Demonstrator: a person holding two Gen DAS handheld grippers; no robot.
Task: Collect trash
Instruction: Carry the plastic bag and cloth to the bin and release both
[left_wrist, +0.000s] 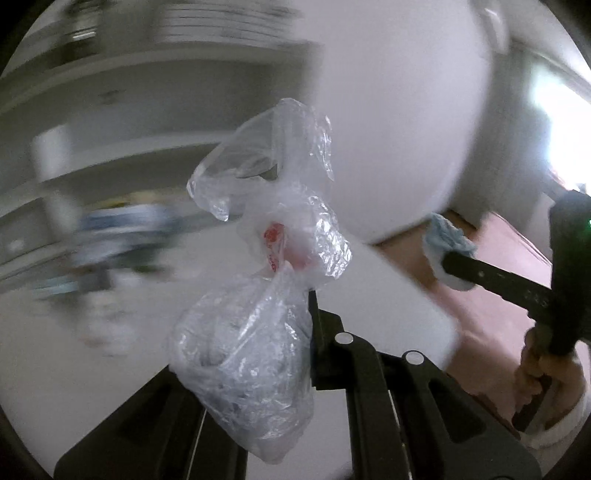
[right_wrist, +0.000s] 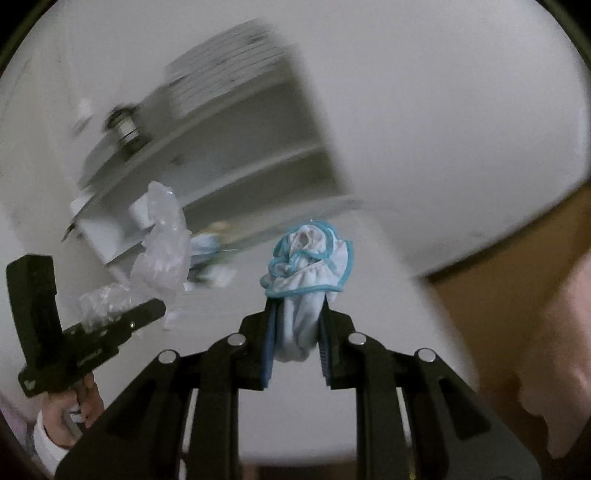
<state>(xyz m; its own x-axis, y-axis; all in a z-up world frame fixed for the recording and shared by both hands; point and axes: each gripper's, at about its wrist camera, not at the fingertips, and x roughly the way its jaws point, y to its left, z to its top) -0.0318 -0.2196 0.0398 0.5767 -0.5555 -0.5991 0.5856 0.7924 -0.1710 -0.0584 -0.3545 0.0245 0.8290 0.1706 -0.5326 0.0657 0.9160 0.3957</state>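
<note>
Left tongs (left_wrist: 308, 295) tilt downward, pinching a clear plastic bag (left_wrist: 255, 332); right tongs (right_wrist: 297, 314), at three o'clock, pinch a blue-trimmed white cloth (right_wrist: 306, 266).

A blurred white shelf unit (right_wrist: 229, 147) stands against the pale wall (right_wrist: 443, 110), and a strip of brown floor (left_wrist: 509, 251) shows beside a white surface (left_wrist: 388, 295).

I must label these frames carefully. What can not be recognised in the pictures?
- Left wrist view: blue and white clutter on the shelf, smeared by motion blur.
- Left wrist view: contents of the crumpled clear plastic bag, veiled by wrinkled film.
- Right wrist view: metal object on the shelf, blurred.
</note>
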